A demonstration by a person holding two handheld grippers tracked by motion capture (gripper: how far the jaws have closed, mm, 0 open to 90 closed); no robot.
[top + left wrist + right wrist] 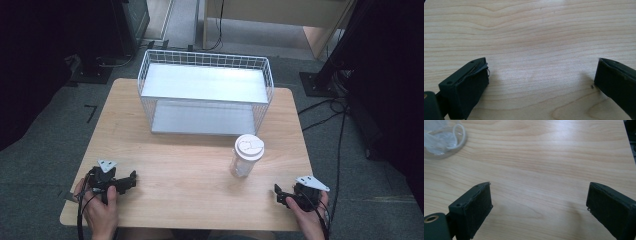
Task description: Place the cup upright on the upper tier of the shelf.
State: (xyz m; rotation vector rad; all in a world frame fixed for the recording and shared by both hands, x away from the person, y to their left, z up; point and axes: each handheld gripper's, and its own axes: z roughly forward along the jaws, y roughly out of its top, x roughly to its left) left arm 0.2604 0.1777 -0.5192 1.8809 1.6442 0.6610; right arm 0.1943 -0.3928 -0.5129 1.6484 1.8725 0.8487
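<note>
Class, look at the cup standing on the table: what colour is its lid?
White. The cup's lid shows best in the high view.

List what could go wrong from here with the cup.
The tall clear plastic cup with a white lid stands upright, apart from both grippers, so a sideways knock from the open right gripper could tip it. Its thin wall may buckle under a hard squeeze. The white wire basket stands close behind it and could catch it.
</note>
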